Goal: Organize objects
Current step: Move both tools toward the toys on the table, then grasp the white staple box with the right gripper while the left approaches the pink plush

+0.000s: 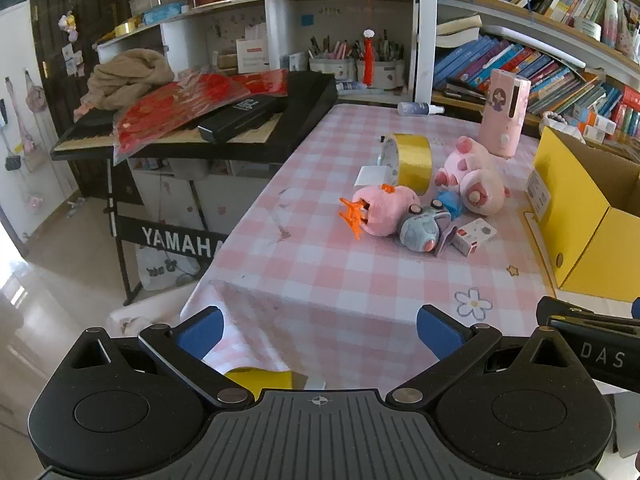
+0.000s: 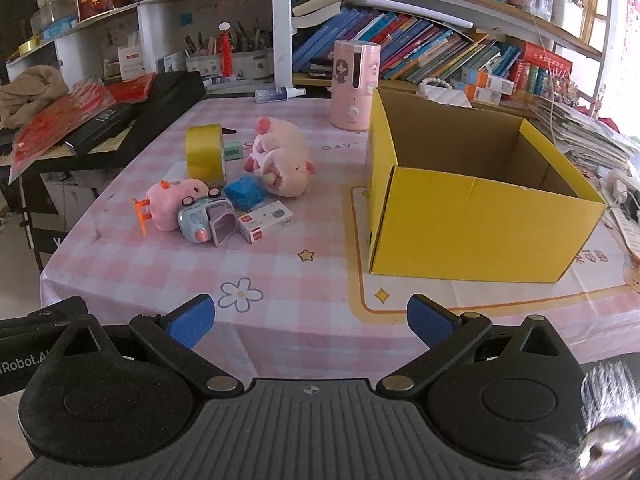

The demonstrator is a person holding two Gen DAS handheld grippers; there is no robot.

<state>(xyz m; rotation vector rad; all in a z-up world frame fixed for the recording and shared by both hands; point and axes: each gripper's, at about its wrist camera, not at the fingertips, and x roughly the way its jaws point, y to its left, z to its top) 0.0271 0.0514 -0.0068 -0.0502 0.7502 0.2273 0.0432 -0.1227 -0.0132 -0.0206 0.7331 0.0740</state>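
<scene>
Toys and clutter sit mid-table on the pink checked cloth (image 2: 320,280), nothing held; left gripper (image 1: 320,334) and right gripper (image 2: 311,320) both spread wide at the near edge; toy camera (image 2: 204,220), small white box (image 2: 266,222), pink plush (image 2: 172,200) (orange feet), gold tape roll (image 2: 205,152), pig plush (image 2: 284,156); open yellow box (image 2: 468,224) right of them.

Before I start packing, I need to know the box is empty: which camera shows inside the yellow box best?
The right wrist view: it looks down into the open yellow box, showing bare brown inner walls, though the floor stays hidden. The left wrist view catches only its outer corner at the frame edge.
</scene>
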